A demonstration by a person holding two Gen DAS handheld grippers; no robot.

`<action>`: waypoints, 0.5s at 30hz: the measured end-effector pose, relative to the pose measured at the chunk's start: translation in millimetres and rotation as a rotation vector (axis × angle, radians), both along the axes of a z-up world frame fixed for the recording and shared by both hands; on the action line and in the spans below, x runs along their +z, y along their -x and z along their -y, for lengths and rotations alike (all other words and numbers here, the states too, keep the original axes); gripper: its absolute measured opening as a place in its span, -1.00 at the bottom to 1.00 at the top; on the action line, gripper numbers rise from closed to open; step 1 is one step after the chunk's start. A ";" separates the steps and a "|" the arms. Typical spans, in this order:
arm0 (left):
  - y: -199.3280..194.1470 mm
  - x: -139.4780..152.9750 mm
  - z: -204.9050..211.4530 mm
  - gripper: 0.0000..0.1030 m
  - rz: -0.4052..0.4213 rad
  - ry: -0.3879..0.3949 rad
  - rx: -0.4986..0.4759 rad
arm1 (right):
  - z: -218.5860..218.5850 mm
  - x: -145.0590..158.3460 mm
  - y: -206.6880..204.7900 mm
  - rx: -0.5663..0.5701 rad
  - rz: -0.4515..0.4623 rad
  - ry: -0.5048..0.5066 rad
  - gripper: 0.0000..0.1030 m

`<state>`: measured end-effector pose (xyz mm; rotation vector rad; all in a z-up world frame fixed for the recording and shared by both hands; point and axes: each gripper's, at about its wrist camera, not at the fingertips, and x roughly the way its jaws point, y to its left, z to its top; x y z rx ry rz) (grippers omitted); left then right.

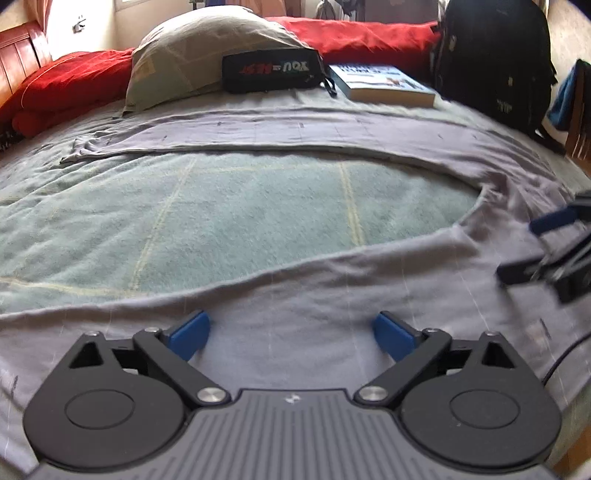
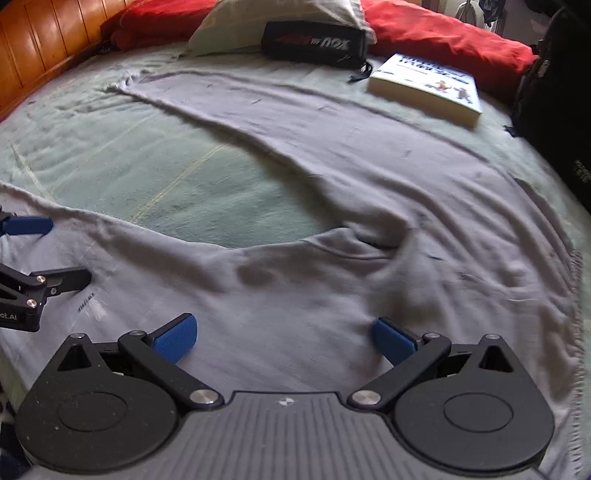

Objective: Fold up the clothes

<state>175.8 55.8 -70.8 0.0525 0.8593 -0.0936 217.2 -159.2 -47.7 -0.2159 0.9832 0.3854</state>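
A pair of pale grey cotton trousers [image 2: 369,177] lay spread across a green towelling bed cover [image 1: 258,206], the two legs splayed apart with a patch of cover showing between them. The left gripper [image 1: 291,332] hung low over one leg, its blue-padded jaws wide apart and holding nothing; no cloth was seen between the pads. The right gripper [image 2: 284,338], also spread wide and empty, hovered above the trousers' upper part, though blur made any contact with the cloth hard to judge. Beyond the trousers sat a beige pillow [image 1: 199,59], a black zipped pouch [image 1: 271,70], a thick paperback book [image 2: 428,88], a red quilt [image 1: 354,33] and a black backpack [image 1: 491,62].
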 end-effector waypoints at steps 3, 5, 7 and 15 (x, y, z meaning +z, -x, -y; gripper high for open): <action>-11.6 2.6 -11.6 0.90 -0.007 0.003 0.018 | -29.1 -4.7 -9.1 0.000 0.038 0.042 1.00; -21.2 6.1 -23.5 0.89 -0.011 0.016 0.048 | -40.8 -9.0 -22.6 -0.019 0.040 0.043 1.00; -26.3 13.8 -37.4 0.86 -0.011 0.022 0.078 | -43.5 -9.8 -34.3 -0.038 0.033 0.027 1.00; -1.4 45.5 -106.9 0.87 0.014 -0.010 0.099 | -17.5 23.2 -10.9 0.026 0.028 -0.029 1.00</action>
